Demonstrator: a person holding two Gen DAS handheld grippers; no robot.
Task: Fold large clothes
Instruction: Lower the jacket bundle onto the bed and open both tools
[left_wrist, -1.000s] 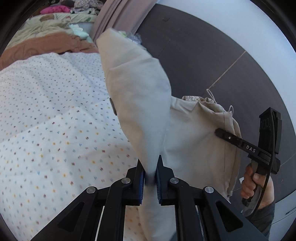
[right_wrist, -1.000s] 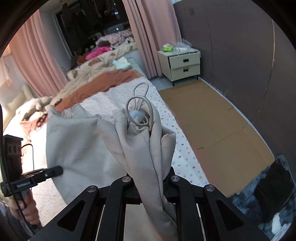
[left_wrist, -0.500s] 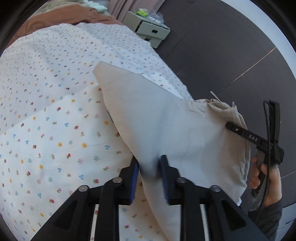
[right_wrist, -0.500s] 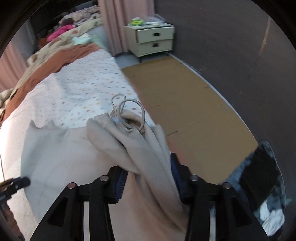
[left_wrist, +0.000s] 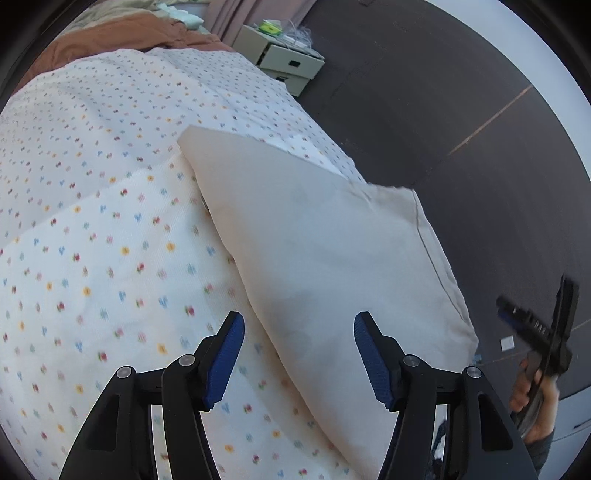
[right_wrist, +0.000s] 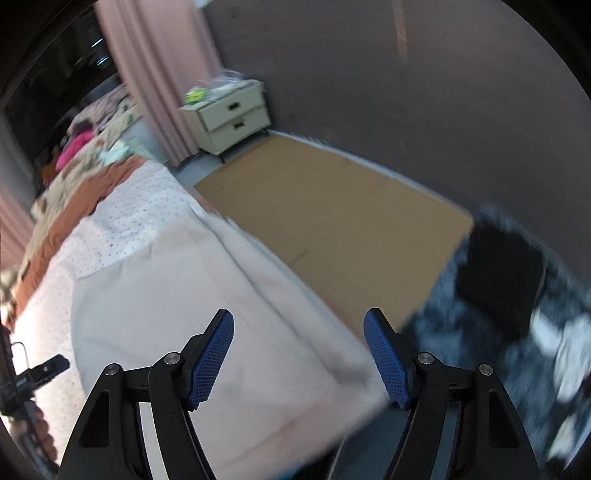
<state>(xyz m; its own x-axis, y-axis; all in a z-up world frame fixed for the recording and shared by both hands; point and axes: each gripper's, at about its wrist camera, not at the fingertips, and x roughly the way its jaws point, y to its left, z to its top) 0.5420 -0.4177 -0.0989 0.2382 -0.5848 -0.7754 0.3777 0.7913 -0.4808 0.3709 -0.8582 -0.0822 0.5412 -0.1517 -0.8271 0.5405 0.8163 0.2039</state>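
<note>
On the bed: one beige garment (left_wrist: 332, 251) is laid flat on the flower-dotted bedspread (left_wrist: 92, 229), reaching to the bed's edge nearest the floor.
Count of garments: one beige piece is being handled; a separate heap of clothes (right_wrist: 81, 147) is seen at the far end of the bed (pieces too blurred to be counted).
Count of grippers: two are seen, one per hand.
Left gripper (left_wrist: 298, 354): the blue-padded fingers (left_wrist: 225, 358) are spread wide, nothing is gripped, and the garment is seen between and beyond them; contact cannot be told.
Right gripper (right_wrist: 299, 356): the jaws are spread wide and nothing is clasped; the garment's near corner is seen between them (the frame is motion-blurred).
Shown only in the left wrist view: the right gripper from outside, at the right edge clear of the cloth, held in a hand (left_wrist: 532, 398), and a stitched hem along the garment's right side.
Shown only in the right wrist view: brown cardboard sheets (right_wrist: 332, 225) on the floor, pink curtains (right_wrist: 155, 77), a dark fuzzy rug (right_wrist: 517, 306) and the left gripper's handle at the lower left.
Shown in both views: one cream two-drawer nightstand (right_wrist: 229, 114) and an orange-brown blanket (left_wrist: 110, 40).
</note>
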